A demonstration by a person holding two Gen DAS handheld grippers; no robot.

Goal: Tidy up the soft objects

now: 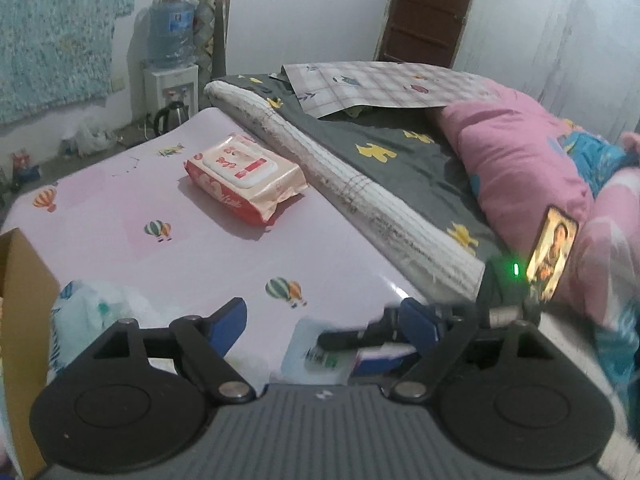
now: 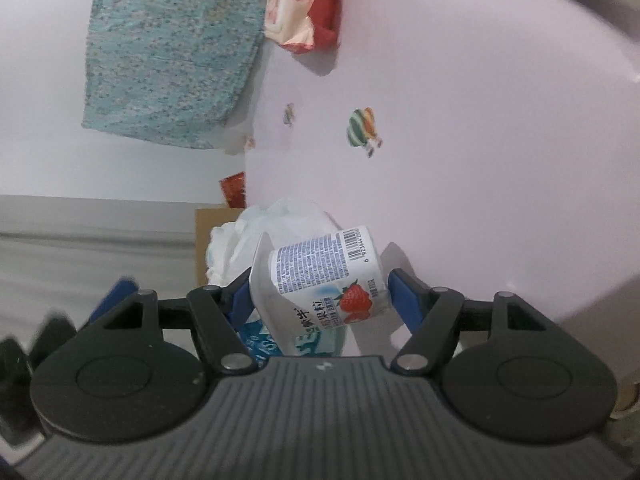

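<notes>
- The left claw [image 1: 320,320] hovers low over a pink bench [image 1: 200,248] printed with small hot-air balloons; its blue fingers [image 1: 226,322] stand wide apart with nothing between them.
- A wipes pack [image 1: 244,178], red and peach with a flip lid on top, lies flat near the far middle of the bench, well apart from both claws.
- A white plastic bag [image 1: 92,312] sits crumpled at the bench's near left, just beside a cardboard box [image 1: 22,300] at the left edge.
- The right claw [image 2: 320,296] is rolled onto its side, so the bench looks like a wall in its view. It is clamped on a yogurt cup [image 2: 324,280], white with a strawberry picture and a barcode; the cup is tilted and pinched between the two blue fingers [image 2: 402,300].
- In the left view the right claw [image 1: 400,332] shows blurred at the near right edge of the bench, with the cup [image 1: 316,348] below it.
- In the right view the bag [image 2: 280,236] lies just behind the cup, and the wipes pack [image 2: 304,4] is far off at the top.
- A rolled white mat [image 1: 352,184] runs along the bench's right edge, between it and a bed [image 1: 400,152] with a grey sheet, a pink quilt [image 1: 520,160] and a lit phone [image 1: 552,252].
- A water dispenser [image 1: 172,60] stands against the far wall.
</notes>
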